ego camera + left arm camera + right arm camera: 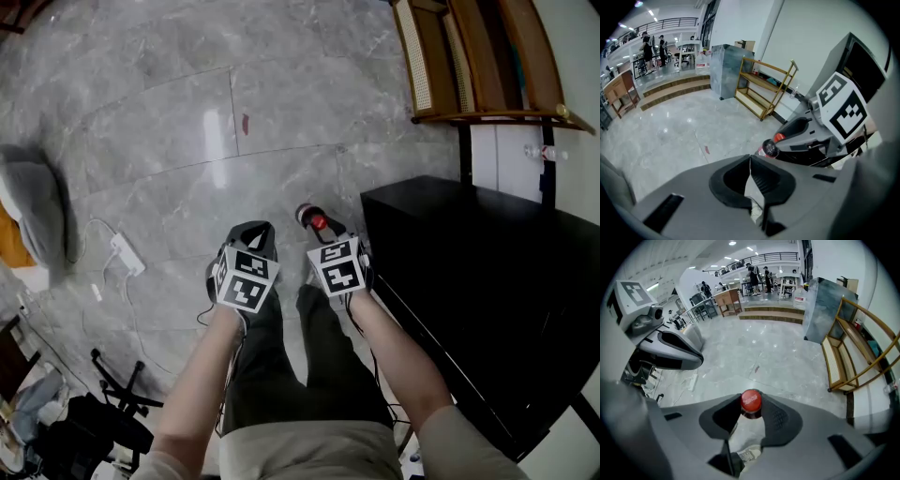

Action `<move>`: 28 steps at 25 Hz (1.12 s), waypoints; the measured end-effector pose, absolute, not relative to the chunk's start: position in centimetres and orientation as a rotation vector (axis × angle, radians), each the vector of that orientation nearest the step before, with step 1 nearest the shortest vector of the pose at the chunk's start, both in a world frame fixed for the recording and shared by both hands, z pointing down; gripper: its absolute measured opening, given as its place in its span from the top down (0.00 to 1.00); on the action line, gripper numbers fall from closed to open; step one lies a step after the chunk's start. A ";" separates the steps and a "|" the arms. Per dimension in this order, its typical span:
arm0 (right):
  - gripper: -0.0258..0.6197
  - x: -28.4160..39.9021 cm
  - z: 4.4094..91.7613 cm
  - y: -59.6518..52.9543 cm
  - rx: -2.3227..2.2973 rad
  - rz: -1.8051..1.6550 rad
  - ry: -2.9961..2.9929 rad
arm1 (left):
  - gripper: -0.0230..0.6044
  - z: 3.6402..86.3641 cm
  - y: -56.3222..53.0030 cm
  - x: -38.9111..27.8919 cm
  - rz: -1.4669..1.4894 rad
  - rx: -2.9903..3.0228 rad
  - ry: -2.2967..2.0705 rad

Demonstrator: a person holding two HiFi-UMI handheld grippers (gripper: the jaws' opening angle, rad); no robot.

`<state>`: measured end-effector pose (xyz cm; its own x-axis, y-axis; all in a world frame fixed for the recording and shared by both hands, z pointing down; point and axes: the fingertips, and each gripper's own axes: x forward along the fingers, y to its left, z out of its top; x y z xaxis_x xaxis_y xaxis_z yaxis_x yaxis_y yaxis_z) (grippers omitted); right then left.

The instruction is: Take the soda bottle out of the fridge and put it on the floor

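The soda bottle [312,218] is small and dark with a red cap [751,401]. It hangs above the grey marble floor [187,122], in front of the person's legs. My right gripper [322,232] points steeply down and is shut on the bottle just under the cap, which shows between the jaw tips in the right gripper view. The bottle body below is mostly hidden there. My left gripper [254,231] hangs close beside it on the left, shut with nothing in it; its jaw tips [750,157] meet. From the left gripper view the bottle [768,148] sticks out of the right gripper.
A black fridge [487,281] stands right beside the right arm. A wooden rack [478,56] is at the back right. A white power strip [125,253] with cable lies on the floor at left, near a grey cushion [33,197]. A shoe [746,454] is below the jaws.
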<state>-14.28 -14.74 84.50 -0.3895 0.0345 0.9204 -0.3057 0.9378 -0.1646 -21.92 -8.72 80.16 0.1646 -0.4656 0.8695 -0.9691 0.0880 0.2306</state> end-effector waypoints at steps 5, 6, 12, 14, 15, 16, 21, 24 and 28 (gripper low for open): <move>0.79 -14.3 89.0 -14.2 0.176 0.365 -1.907 | 0.95 85.3 -8.2 -21.1 0.692 1.520 -1.396; 0.79 -14.3 89.9 -14.0 0.175 0.365 -1.901 | 0.95 86.4 -8.0 -20.8 0.680 1.525 -1.390; 0.78 -13.4 95.8 -13.0 0.199 0.370 -1.853 | 0.95 93.1 -6.6 -19.3 0.665 1.507 -1.333; 0.78 -13.1 97.7 -12.7 0.200 0.371 -1.837 | 0.95 95.3 -6.3 -19.0 0.672 1.493 -1.315; 0.78 -12.8 98.6 -12.4 0.199 0.376 -1.821 | 0.95 96.3 -6.1 -18.7 0.673 1.486 -1.307; 0.78 -12.5 99.5 -12.0 0.196 0.382 -1.806 | 0.95 97.2 -5.9 -18.4 0.674 1.481 -1.298; 0.78 -11.3 103.9 -10.7 0.195 0.387 -1.767 | 0.95 101.5 -5.0 -17.3 0.697 1.473 -1.248; 0.78 -10.6 106.3 -10.0 0.202 0.415 -1.739 | 0.95 104.0 -4.6 -16.9 0.705 1.472 -1.223; 0.78 -9.7 109.5 -9.5 0.208 0.437 -1.719 | 0.95 107.1 -3.8 -16.4 0.711 1.458 -1.201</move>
